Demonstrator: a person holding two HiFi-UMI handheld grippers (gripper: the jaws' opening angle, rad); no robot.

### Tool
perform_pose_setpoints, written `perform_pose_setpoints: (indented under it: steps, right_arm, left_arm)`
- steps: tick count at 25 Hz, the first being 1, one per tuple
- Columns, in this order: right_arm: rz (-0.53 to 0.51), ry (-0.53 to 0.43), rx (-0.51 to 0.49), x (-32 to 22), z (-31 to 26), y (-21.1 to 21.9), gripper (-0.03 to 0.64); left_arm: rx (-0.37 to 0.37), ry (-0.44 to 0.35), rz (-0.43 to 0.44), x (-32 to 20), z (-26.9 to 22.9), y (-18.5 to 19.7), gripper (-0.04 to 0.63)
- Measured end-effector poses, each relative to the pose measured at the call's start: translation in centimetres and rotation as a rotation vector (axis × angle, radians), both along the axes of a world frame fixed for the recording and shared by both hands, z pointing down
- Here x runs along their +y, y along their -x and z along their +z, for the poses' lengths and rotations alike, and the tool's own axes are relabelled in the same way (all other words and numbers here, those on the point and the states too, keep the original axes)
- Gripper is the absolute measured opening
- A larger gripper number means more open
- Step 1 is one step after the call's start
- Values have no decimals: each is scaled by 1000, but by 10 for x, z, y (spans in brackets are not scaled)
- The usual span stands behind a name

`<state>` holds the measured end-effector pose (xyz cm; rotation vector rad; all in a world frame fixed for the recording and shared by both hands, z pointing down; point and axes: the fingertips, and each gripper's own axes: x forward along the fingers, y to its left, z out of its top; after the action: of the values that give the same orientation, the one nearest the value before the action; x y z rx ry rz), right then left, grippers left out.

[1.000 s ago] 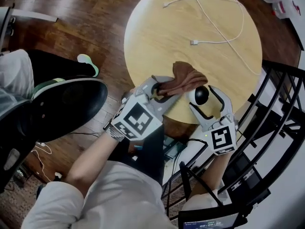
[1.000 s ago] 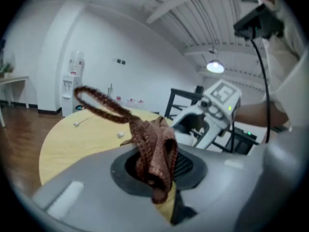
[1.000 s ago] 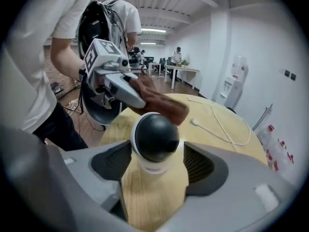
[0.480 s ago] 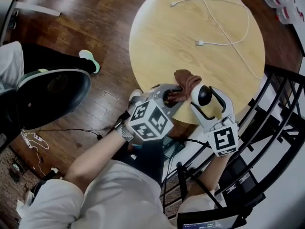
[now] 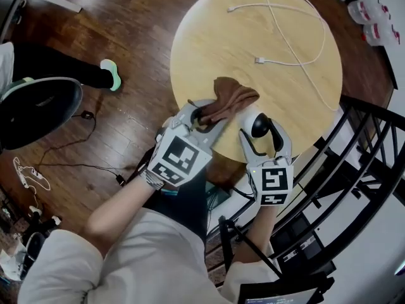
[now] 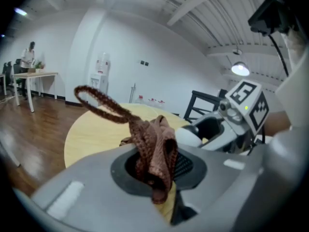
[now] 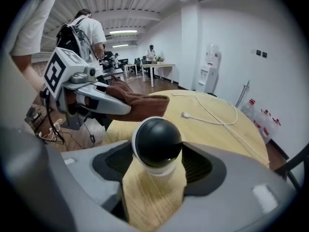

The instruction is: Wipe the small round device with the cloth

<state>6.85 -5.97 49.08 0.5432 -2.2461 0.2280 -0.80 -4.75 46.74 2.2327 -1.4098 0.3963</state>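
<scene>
Small round device sits between right gripper pads, clamped both sides. Black dome up, white base down, axis about upright. Base on table or just above it: unclear. Brown cloth pinched in left gripper, just ahead-left of right gripper. Loose end lies near device, contact unclear. Round pale wooden table under both grippers, white cable well ahead. Dark plank floor. Black office chair far left of left gripper. White-walled office, water dispenser far ahead. Cloth's gripped end buried between jaws.
</scene>
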Motion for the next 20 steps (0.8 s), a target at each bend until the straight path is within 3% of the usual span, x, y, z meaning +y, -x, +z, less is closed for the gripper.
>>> perform_pose_setpoints:
  steps: [4, 6, 9, 11, 16, 20]
  right_arm:
    - [62, 8, 50, -2, 6, -4, 318]
    - [30, -17, 66, -1, 4, -4, 318]
    - [-127, -152, 69, -2, -14, -5, 318]
    - [-261, -208, 91, -1, -22, -8, 320]
    - [-554, -159, 143, 0, -21, -10, 321]
    - [-698, -147, 174, 1, -16, -4, 321]
  left_arm:
    - [34, -121, -17, -11, -25, -16, 72]
    - [-11, -87, 35, -8, -11, -34, 72]
    - [-156, -24, 140, -4, 13, -53, 72]
    - [-204, -10, 193, -1, 19, -58, 72]
    - [-261, 70, 235, 5, 43, -56, 72]
    - [-375, 124, 322, 11, 74, -61, 72]
